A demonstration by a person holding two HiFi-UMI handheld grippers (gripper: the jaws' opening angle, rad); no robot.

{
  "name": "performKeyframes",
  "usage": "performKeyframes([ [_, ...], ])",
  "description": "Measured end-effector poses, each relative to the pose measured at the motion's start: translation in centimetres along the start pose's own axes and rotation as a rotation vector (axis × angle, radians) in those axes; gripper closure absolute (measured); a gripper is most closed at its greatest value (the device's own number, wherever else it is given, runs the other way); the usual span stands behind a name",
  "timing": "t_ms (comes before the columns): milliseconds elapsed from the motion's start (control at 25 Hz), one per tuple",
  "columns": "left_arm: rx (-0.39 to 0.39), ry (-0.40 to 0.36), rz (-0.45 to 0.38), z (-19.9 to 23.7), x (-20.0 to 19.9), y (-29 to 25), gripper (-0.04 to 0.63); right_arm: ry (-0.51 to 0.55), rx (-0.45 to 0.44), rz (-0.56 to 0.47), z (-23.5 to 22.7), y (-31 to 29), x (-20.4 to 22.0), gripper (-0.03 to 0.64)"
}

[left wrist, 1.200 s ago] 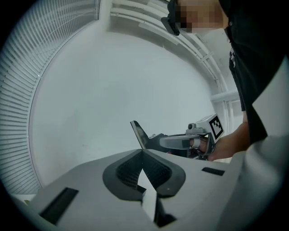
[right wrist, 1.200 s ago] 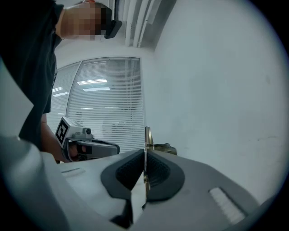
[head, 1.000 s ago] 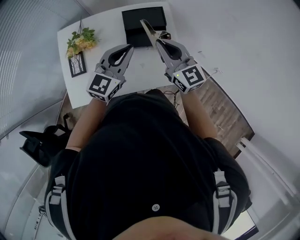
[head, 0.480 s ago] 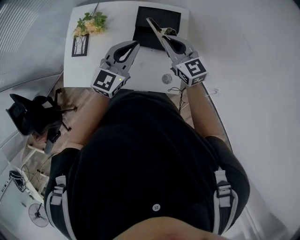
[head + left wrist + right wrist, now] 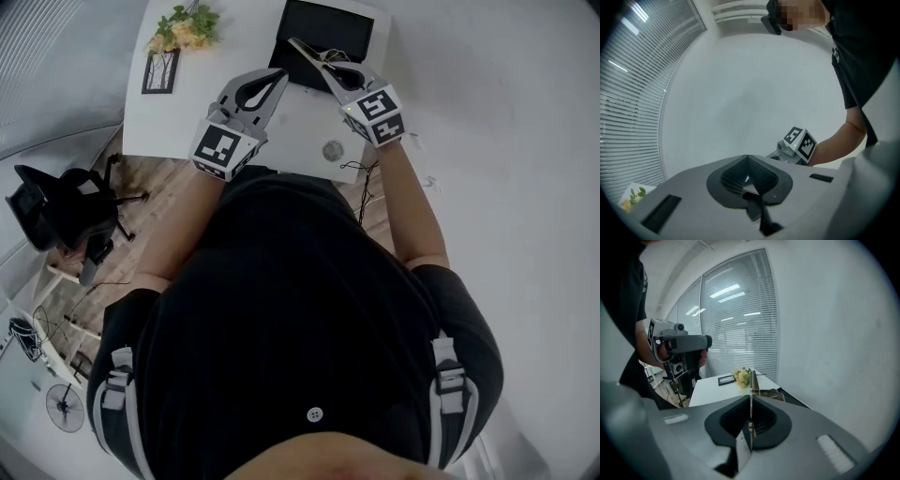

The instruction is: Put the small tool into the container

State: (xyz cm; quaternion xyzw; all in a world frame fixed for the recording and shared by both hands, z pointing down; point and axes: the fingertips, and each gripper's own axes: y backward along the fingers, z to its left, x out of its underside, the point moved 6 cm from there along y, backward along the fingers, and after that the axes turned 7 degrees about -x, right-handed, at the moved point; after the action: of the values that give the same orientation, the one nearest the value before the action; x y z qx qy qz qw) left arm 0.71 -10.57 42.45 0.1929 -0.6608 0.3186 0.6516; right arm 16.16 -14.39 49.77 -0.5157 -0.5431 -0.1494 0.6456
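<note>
Small tool point(image 5: 305, 54), thin, flat, silvery, clamped in right claw point(image 5: 325, 73); left claw point(image 5: 279, 79) together

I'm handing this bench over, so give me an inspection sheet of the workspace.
Surface: white table.
Job's things: tool in the right gripper, at the black container.
Clutter: flowers, frame, round disc.
Grippers: right gripper shut on tool; left gripper shut, empty.
Cables: cable at the table's near edge.
Surroundings: chair, fan, wood floor.
</note>
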Motion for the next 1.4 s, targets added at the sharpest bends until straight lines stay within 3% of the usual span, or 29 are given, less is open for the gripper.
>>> performKeyframes([
  [400, 0.036, 0.018, 0.035, 1.8, 2.6, -2.7, 0.588, -0.001, -0.054, 0.178, -1.1, -3.3, 2.3, 0.606],
  [800, 0.056, 0.025, 0.043, 2.8, 4.8, -5.2, 0.588, -0.049, -0.077, 0.281, -2.6, -5.9, 5.7, 0.606],
  [1120, 0.042, 0.028, 0.05, 4.0, 5.8, -6.7, 0.588, -0.047, -0.109, 0.372, -2.9, -7.8, 7.2, 0.605],
  [1280, 0.038, 0.027, 0.094, 4.5, 6.7, -6.9, 0.588, -0.036, -0.132, 0.428, -3.1, -8.9, 7.8, 0.604],
  [1400, 0.034, 0.035, 0.069, 4.6, 6.5, -7.2, 0.588, -0.031, -0.157, 0.464, -3.3, -9.7, 8.3, 0.604],
])
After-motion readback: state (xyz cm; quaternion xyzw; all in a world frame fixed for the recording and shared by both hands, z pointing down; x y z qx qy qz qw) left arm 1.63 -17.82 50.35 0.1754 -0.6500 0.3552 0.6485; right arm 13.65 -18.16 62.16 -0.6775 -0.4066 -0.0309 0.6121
